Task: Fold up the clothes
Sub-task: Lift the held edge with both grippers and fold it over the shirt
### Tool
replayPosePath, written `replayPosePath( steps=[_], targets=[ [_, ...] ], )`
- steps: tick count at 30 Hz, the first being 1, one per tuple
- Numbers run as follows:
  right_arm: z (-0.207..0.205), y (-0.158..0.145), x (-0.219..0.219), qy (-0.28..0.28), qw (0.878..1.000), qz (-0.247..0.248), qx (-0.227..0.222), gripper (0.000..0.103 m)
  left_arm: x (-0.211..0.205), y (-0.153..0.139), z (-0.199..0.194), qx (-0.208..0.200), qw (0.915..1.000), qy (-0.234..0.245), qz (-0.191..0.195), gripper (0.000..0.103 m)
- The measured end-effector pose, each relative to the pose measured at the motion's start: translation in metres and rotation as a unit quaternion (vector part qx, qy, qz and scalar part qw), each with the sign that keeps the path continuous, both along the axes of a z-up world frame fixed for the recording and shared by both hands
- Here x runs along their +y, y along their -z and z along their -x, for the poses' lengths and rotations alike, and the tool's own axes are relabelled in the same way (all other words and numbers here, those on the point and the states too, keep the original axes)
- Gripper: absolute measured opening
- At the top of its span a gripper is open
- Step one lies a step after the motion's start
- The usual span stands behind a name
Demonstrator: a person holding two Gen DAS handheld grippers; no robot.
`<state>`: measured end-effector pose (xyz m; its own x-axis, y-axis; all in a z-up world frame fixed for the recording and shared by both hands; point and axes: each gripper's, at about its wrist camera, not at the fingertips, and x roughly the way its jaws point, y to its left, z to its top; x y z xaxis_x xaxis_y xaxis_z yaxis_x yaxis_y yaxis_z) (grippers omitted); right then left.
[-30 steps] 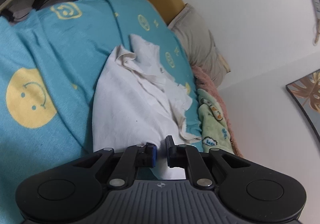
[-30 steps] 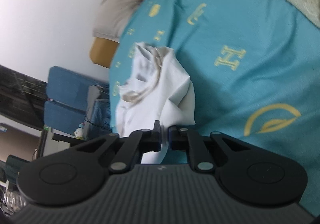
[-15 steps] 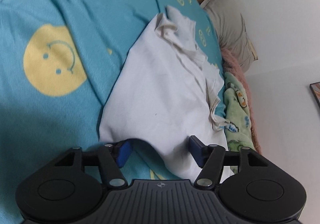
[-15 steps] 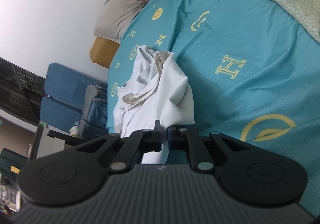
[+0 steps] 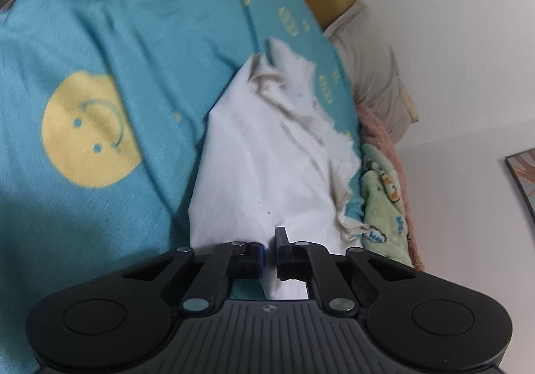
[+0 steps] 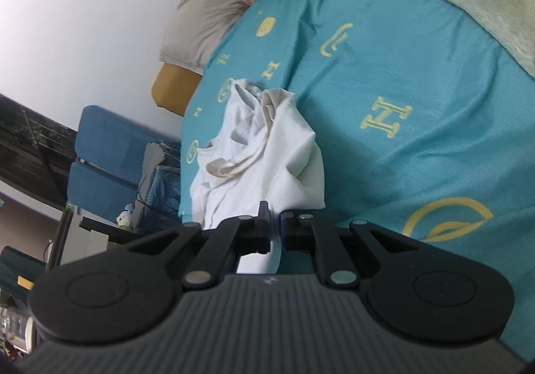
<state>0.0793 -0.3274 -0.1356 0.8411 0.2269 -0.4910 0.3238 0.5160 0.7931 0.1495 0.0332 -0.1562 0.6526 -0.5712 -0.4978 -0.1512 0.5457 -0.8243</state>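
Teal bedding [image 5: 140,49] printed with yellow smiley faces and letters covers the bed, with a grey pillow [image 5: 374,80] and a green patterned blanket [image 5: 381,203] against the white wall. On it lies a white shirt [image 5: 267,160], rumpled at its collar end and stretching toward both cameras. The left gripper [image 5: 270,250] has its jaws clamped together on the near edge of the shirt, the cloth pinched between the pads. The right gripper [image 6: 275,232] is likewise closed on another part of the same white fabric [image 6: 264,153], which rises bunched from the bed to its fingers.
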Motion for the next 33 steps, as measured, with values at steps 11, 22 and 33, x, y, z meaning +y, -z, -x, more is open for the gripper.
replayPosePath(
  steps=[11, 22, 33],
  targets=[
    [0.035, -0.048, 0.002, -0.001, 0.998, 0.0, -0.07, 0.008, 0.002, -0.099, 0.056, -0.143, 0.9872, 0.025, -0.065, 0.003],
    [0.176, -0.088, 0.034, -0.057, 0.996, 0.02, -0.06, 0.008, 0.046, -0.148, 0.198, -0.111, 0.9912, 0.052, -0.05, 0.003],
    [0.136, -0.107, 0.027, -0.059, 0.997, 0.022, -0.033, 0.008, 0.017, -0.18, 0.155, -0.107, 0.9807, 0.052, -0.155, 0.003]
  ],
)
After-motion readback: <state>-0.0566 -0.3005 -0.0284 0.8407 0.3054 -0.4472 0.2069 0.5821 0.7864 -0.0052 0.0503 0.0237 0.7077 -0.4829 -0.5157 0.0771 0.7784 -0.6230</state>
